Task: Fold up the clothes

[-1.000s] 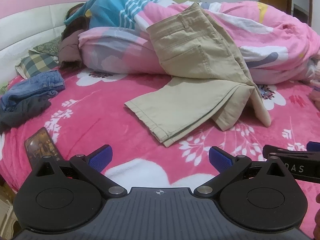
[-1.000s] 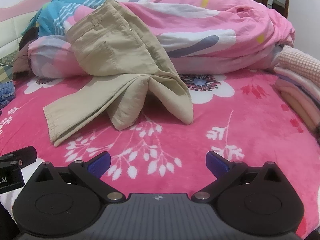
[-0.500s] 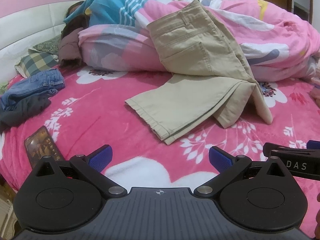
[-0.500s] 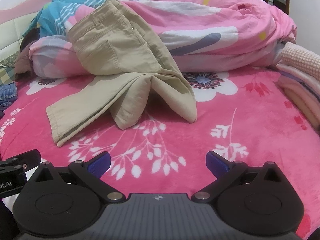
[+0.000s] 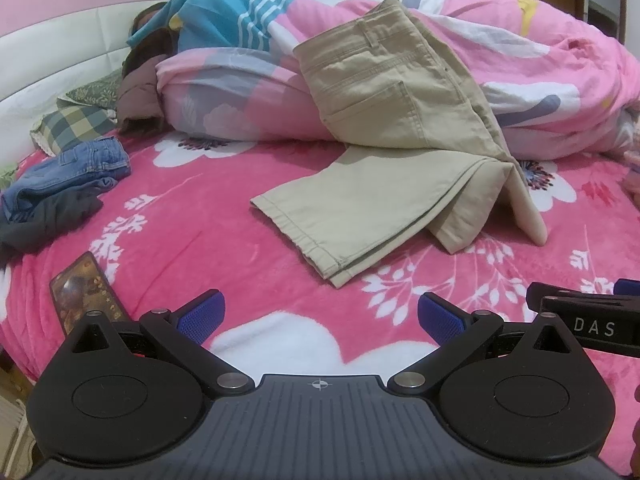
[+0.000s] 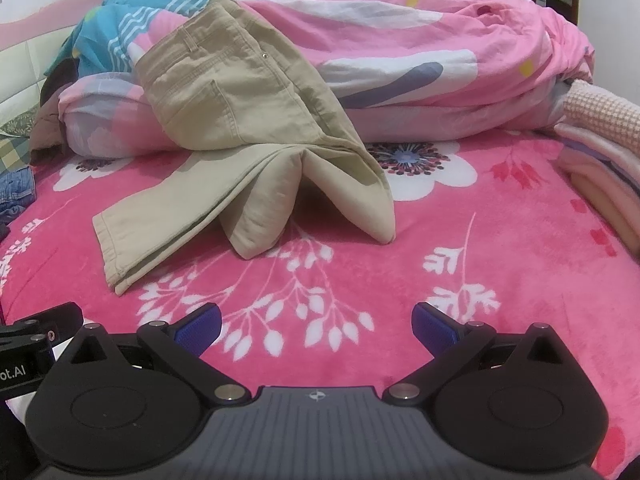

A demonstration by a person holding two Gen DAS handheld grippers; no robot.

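1. Two claws, our left claw (image 5: 318,314) and right claw (image 6: 316,326), hover low and level over the pink floral bed (image 6: 460,240), both spread wide and gripping nothing.
2. We see the khaki trousers (image 5: 384,148) ahead, waist draped up over the rolled quilt (image 6: 420,52), legs bent back on the bed, well apart from both claws.
3. Compared with a second ago, we have drawn slightly closer; the trousers loom larger.

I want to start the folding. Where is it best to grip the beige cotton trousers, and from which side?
Probably the hemmed leg ends of the beige cotton trousers: they lie flat, stacked, nearest the open left gripper. Come low from the front; the waist is draped up over the pink quilt.
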